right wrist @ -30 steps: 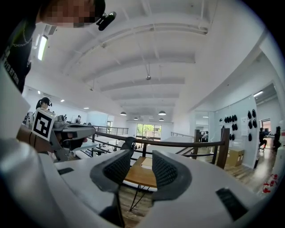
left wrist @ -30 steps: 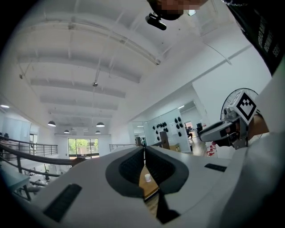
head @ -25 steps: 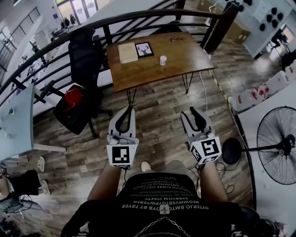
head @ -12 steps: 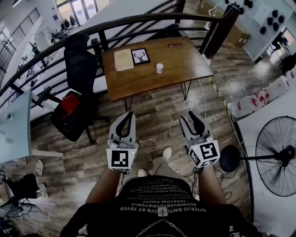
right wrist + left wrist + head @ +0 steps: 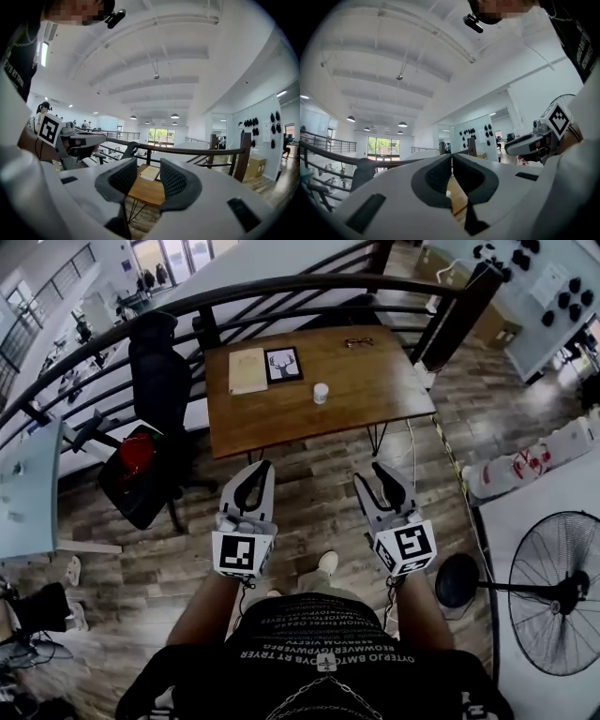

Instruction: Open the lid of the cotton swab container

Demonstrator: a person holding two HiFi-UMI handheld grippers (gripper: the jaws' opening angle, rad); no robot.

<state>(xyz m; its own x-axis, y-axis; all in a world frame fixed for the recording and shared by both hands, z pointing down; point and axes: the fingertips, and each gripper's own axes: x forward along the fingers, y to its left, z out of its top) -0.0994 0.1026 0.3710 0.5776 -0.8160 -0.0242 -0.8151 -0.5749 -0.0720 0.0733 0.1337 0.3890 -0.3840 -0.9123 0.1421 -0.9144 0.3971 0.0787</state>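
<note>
While well short of the table [image 5: 281,423], shows approach only: no part of the opening done.
Finds the cotton swab container [image 5: 321,393] upright near the table's middle, lid apparently on, well apart from both grippers. Shows left gripper [image 5: 258,468] clenched on nothing, right gripper [image 5: 378,472] parted partway, empty; leaves reach, grasp and lid lift to do.

I see a wood-plank floor [image 5: 309,488] and a brown table [image 5: 281,413] ahead. A black railing [image 5: 281,285] curves behind it, with a black chair [image 5: 159,367] left and a fan [image 5: 555,604] near right. Far windows [image 5: 160,135] glow, and lamps [image 5: 174,116] hang from the white ceiling [image 5: 178,56].
</note>
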